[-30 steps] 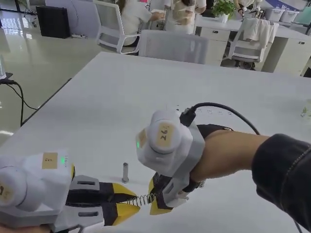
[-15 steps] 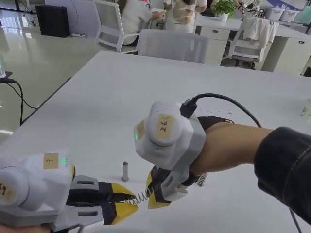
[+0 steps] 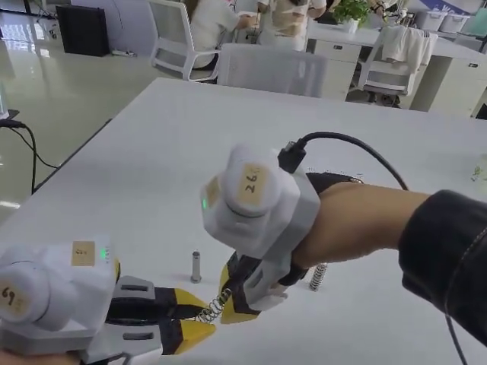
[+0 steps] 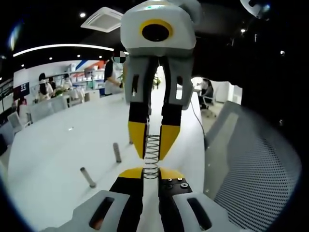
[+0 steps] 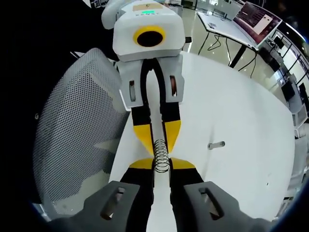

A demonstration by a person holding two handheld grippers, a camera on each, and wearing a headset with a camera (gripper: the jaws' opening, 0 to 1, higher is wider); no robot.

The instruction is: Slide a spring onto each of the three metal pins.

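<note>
A small coil spring (image 3: 213, 306) is stretched between my two grippers just above the white table (image 3: 228, 152). The left gripper (image 3: 202, 316), low at the left, is shut on one end of the spring (image 4: 152, 155). Coming in from the right, the right gripper (image 3: 227, 299) is shut on the other end of the spring (image 5: 161, 154). One upright metal pin (image 3: 195, 267) stands just behind the spring. In the left gripper view two pins (image 4: 117, 152) (image 4: 88, 177) stand to the left of the right gripper (image 4: 153, 140). A pin (image 5: 216, 144) lies right of the left gripper (image 5: 155, 137) in the right gripper view.
Another spring (image 3: 317, 276) lies on the table under the right forearm. A black cable (image 3: 358, 163) runs from the right gripper across the table. A mesh chair (image 3: 270, 72) stands at the far edge, with people and desks behind it.
The right gripper has moved left and a little up, closer to the left gripper and the pin. The spring between them now tilts more steeply. The left gripper has stayed put.
</note>
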